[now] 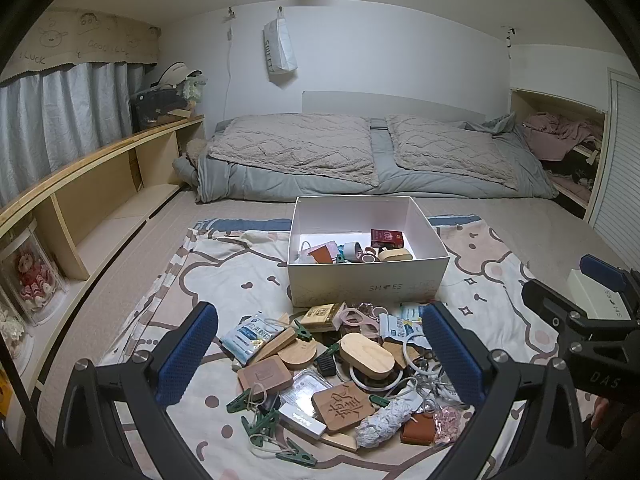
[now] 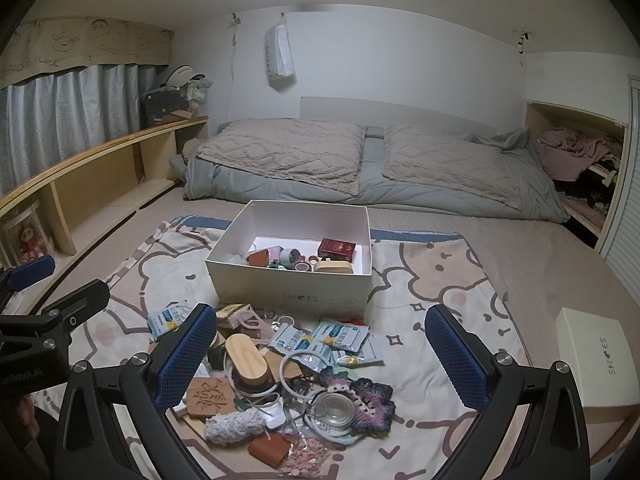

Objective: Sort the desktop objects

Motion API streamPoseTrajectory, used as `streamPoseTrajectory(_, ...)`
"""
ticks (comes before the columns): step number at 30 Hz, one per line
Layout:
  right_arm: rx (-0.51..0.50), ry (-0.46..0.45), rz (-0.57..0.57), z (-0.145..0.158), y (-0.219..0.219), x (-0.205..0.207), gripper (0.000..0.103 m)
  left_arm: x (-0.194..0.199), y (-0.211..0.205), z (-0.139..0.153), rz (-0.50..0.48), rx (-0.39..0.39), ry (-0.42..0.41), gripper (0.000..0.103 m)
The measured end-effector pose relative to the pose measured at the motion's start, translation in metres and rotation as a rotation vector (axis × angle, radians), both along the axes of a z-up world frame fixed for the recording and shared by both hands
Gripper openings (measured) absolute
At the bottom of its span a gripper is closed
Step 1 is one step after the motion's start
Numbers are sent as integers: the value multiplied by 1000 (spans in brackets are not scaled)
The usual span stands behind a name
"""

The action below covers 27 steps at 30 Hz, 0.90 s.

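Observation:
A pile of small desktop objects (image 1: 332,376) lies on a cartoon-print sheet (image 1: 224,272): wooden blocks, green clips, packets, rings, a carved wooden tile (image 1: 344,404). The pile also shows in the right wrist view (image 2: 288,376). Behind it stands an open white shoe box (image 1: 368,276) holding a red box (image 1: 386,239), tape rolls and a wooden case; it also shows in the right wrist view (image 2: 292,280). My left gripper (image 1: 320,356) is open and empty above the pile. My right gripper (image 2: 320,356) is open and empty above the pile's right part.
The shoe box lid (image 2: 596,364) lies at the right on the bed surface. Folded grey quilts and pillows (image 1: 360,160) lie behind the box. A wooden shelf (image 1: 88,196) runs along the left. A closet niche (image 1: 568,152) is at the right.

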State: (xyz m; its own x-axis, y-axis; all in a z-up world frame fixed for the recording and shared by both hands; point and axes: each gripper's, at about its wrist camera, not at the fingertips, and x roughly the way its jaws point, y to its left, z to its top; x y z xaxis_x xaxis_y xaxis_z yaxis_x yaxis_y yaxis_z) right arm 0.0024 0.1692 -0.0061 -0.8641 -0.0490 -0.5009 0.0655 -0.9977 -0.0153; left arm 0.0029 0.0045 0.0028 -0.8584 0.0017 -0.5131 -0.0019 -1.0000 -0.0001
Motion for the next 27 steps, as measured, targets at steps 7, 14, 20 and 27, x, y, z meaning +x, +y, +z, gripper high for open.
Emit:
streamPoseTrajectory(7, 0, 0, 1, 0, -1, 0, 103, -2, 6, -6, -2, 0, -1, 103)
streamPoseTrajectory(14, 0, 0, 4, -3, -5, 4, 103, -2, 7, -6, -2, 0, -1, 103)
streamPoseTrajectory(20, -4, -1, 17, -5, -8, 7, 103, -2, 7, -6, -4, 0, 1, 103)
streamPoseTrajectory(27, -24, 5, 22, -2, -2, 7, 103, -2, 5, 1, -16, -8, 21, 103)
